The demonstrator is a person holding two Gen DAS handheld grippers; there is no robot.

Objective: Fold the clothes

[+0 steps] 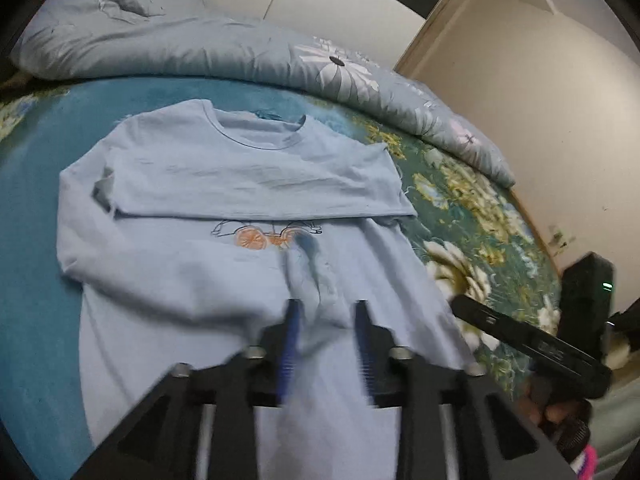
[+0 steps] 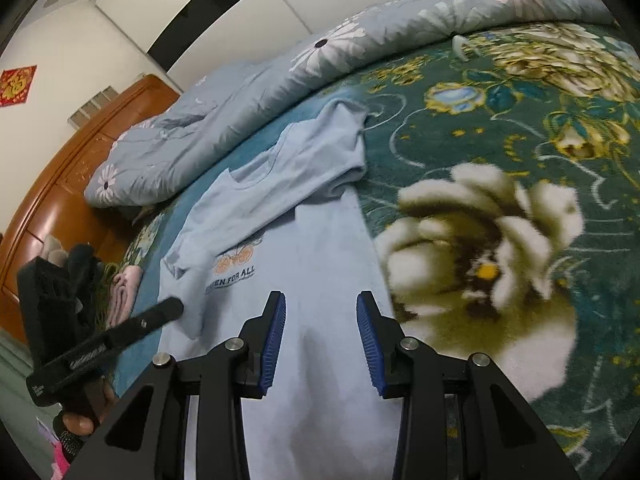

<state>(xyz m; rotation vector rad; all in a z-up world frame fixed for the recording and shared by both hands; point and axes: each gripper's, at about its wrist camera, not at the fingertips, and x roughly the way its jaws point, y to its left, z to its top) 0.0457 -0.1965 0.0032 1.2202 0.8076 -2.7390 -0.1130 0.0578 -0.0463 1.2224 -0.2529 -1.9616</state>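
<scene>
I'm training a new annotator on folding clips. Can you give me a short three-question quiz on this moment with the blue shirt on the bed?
1. True or false: both sleeves of the shirt are folded across its chest.
2. Multiple choice: the left gripper and the right gripper are
A. both shut on the hem
B. both open, over the shirt's lower part
C. one open, one shut on a sleeve
3. Short answer: what lies bunched along the far side of the bed, beyond the shirt's collar?

Key
1. True: the sleeves lie across the chest, just above the orange print.
2. B
3. A pale blue quilt with a daisy print.
</scene>
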